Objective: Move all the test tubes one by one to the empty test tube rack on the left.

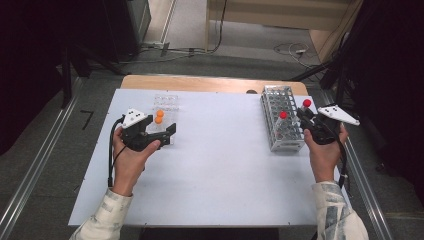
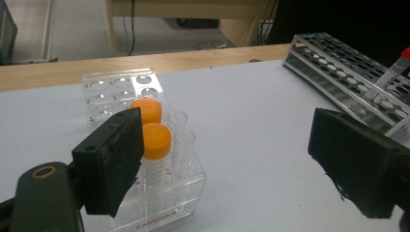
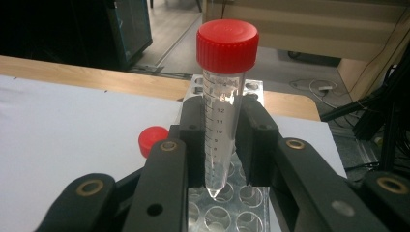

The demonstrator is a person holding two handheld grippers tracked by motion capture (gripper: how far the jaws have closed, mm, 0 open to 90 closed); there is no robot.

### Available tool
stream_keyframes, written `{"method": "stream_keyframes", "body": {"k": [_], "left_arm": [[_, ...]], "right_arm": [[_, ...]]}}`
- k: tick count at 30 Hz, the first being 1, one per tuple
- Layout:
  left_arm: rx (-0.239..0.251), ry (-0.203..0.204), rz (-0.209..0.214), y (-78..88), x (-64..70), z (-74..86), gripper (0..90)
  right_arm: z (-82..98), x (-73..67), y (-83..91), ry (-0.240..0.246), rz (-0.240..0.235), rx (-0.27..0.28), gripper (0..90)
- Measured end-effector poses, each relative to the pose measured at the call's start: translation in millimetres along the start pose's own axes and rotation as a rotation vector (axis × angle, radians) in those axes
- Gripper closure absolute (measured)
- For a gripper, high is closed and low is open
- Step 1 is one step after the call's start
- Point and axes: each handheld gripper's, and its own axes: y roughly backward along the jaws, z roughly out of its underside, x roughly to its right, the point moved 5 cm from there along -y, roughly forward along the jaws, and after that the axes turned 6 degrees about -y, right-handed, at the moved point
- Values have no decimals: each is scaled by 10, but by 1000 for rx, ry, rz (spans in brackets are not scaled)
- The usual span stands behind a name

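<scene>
My right gripper (image 3: 221, 140) is shut on a clear tube with a red cap (image 3: 225, 111) and holds it upright. The tube's pointed tip hangs just above the holes of the grey tube rack (image 3: 227, 210). In the high view this gripper (image 1: 306, 116) is at the rack's (image 1: 280, 100) right side, with the held tube's cap (image 1: 306, 103) above it. A second red-capped tube (image 1: 283, 115) stands in the rack. My left gripper (image 2: 237, 164) is open, its jaws wide apart. Its left jaw is beside a clear rack (image 2: 167, 200) with two orange-capped tubes (image 2: 157, 140).
The clear rack (image 1: 165, 102) sits at the back left of the white table top (image 1: 215, 165). It also holds empty uncapped tubes (image 2: 184, 145). A wooden strip runs along the far table edge (image 1: 210, 82). Cables lie on the floor beyond.
</scene>
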Motion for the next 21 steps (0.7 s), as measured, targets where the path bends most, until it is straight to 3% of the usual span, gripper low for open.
{"method": "stream_keyframes", "body": {"k": [9, 15, 21], "left_arm": [[0, 4, 6, 4, 9, -2, 131], [-2, -1, 12, 3, 21, -3, 130], [-2, -1, 15, 3, 31, -1, 130]], "right_arm": [[137, -97, 170, 13, -56, -8, 716], [191, -263, 288, 25, -111, -5, 716], [280, -479, 286, 47, -170, -31, 716]]}}
